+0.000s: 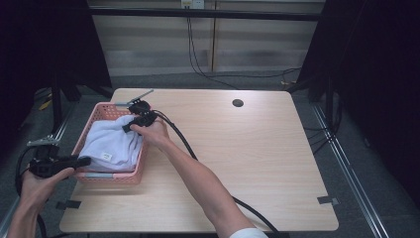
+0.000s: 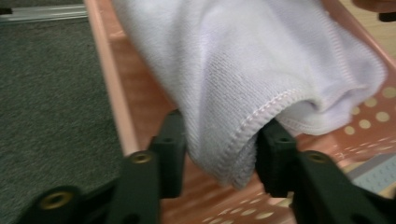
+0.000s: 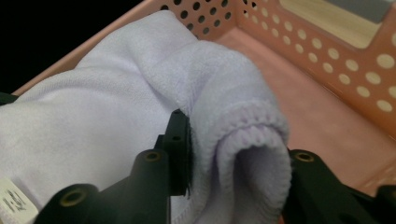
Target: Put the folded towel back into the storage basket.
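Folded white towel point(image 1: 113, 144) in pink basket point(image 1: 94, 117)

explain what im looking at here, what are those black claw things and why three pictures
A person sits at a wooden table and holds a hand-held two-jaw gripper in each hand. There is no robot arm.

The high view comes from a fixed camera above the table. There the left gripper is at the near corner of a pink perforated basket, and the right gripper at its far side.

The other two pictures come from small cameras riding on the grippers, looking along their black jaws.

In the basket lies a folded pale lilac towel. In the left gripper view a stitched fold of it sits between the jaws; in the right gripper view a folded edge does too. Both pairs look in contact with the cloth; how firm either grip is I cannot tell.
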`<action>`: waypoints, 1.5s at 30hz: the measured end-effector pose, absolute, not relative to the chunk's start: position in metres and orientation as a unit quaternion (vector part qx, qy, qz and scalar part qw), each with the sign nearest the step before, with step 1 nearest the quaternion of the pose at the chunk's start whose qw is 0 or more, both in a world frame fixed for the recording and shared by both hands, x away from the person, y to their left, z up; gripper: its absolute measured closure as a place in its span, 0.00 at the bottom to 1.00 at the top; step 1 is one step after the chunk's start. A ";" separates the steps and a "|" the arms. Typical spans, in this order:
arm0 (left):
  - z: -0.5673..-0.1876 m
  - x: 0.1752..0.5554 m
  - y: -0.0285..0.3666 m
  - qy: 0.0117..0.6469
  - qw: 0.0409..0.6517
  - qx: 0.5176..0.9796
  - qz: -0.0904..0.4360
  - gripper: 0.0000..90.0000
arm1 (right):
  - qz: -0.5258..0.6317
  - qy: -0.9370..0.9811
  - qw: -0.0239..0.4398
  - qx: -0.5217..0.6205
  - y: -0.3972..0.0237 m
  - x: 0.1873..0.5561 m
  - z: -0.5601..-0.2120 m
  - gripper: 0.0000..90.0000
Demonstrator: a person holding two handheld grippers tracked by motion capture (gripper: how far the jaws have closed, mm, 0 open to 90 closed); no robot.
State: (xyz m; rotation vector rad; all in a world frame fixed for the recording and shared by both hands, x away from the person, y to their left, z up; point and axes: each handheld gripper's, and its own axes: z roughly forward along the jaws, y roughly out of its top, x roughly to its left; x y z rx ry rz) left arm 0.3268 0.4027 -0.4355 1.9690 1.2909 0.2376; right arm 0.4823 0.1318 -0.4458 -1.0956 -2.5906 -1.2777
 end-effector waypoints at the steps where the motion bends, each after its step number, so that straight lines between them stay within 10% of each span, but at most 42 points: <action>1: -0.435 0.326 0.402 0.503 0.383 0.769 0.095 0.52 | -0.407 -0.839 0.016 -0.360 0.131 0.483 -0.447 0.59; 8: -0.419 0.320 0.390 0.488 0.403 0.765 0.117 0.45 | -0.413 -0.842 -0.013 -0.348 0.117 0.492 -0.436 0.38; 33: -0.414 0.297 0.290 0.447 0.444 0.763 0.146 0.56 | -0.480 -0.826 -0.038 -0.293 -0.026 0.432 -0.388 0.36; 45: -0.428 0.282 0.218 0.414 0.458 0.777 0.122 0.44 | -0.485 -0.804 -0.065 -0.336 -0.130 0.390 -0.392 0.36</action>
